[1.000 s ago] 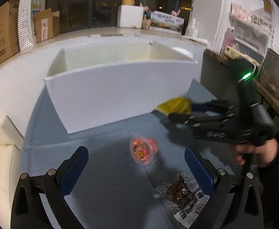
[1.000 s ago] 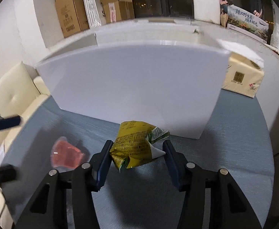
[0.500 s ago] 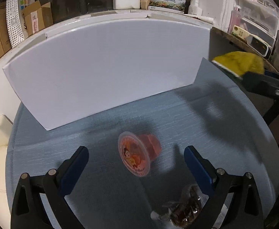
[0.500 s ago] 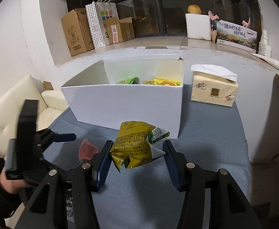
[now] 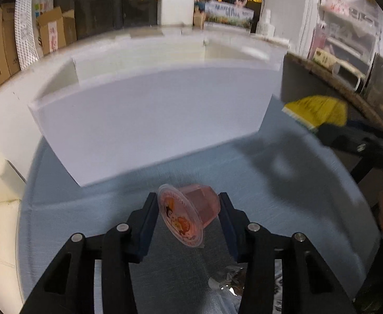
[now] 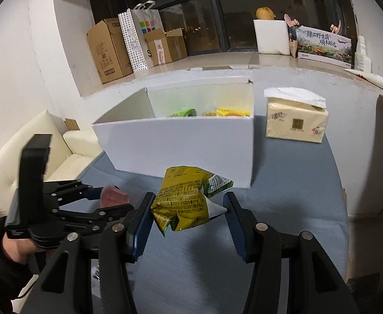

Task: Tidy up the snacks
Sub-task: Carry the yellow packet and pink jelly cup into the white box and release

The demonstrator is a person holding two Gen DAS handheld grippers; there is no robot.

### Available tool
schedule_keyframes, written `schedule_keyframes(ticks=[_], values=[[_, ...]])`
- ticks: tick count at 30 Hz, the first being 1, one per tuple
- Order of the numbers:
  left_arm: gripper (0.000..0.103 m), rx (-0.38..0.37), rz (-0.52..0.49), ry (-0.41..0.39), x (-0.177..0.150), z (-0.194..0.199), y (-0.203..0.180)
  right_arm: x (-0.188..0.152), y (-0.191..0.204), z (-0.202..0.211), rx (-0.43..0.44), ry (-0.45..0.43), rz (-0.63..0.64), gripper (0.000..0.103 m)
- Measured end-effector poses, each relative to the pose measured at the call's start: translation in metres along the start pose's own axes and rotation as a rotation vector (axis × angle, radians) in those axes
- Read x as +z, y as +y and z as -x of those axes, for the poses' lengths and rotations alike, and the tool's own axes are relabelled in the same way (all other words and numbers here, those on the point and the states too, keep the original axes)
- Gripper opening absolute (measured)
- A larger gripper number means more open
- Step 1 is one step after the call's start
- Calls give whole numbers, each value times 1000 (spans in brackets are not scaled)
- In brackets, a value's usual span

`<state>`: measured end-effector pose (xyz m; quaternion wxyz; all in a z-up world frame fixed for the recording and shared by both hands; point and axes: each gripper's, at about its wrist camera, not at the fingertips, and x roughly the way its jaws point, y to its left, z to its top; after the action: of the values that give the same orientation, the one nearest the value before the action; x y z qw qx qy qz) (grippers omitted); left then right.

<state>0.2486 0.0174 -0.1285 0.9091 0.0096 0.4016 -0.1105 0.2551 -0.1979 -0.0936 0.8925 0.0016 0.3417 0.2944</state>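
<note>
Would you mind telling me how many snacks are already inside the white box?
2 show: a green packet and a yellow packet against the back wall of the white box; its front wall may hide more.

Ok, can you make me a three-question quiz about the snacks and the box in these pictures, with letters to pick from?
1. Where is the tissue pack?
A. inside the white box
B. on the table beside the white box
C. on the sofa

2. What colour is the jelly cup?
A. pink
B. blue
C. black

3. What is the right hand-held gripper doing?
A. hanging empty
B. pinching a spoon
C. holding a yellow snack bag

Answers:
1 B, it stands on the blue table, right of the box.
2 A, the cup between the left hand-held gripper's pads is pink.
3 C, the crumpled bag sits squeezed between its pads.
</note>
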Motion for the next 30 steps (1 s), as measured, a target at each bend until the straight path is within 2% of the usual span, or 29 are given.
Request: schedule_keyframes(ticks=[7,12,16,21,22,23,25,27,30], values=[[50,0,31,-152,44,63,23,38,7,4,-3,-67,-7,57],[50,17,49,-216,94,81,42,80,9,-3,-11,-97,-7,57],[50,32,57,-217,128,64,60,103,4,-24,-27,-79,-15,57],[52,72,56,-184,147,26,67,118,-6,-58,-75,-36,-9,59],[59,88,53,-176,150,19,69,119,-10,-66,-93,-19,-10,61],[79,101,55,-170,151,15,71,120,-13,-70,-95,-12,-14,65],[103,113,63,-164,151,9,74,120,-20,-77,-103,-3,-23,93],[103,111,59,-177,148,10,77,119,-25,-78,-113,-11,-27,102],[103,119,62,-165,143,7,79,115,-30,-77,-105,-8,-47,103]])
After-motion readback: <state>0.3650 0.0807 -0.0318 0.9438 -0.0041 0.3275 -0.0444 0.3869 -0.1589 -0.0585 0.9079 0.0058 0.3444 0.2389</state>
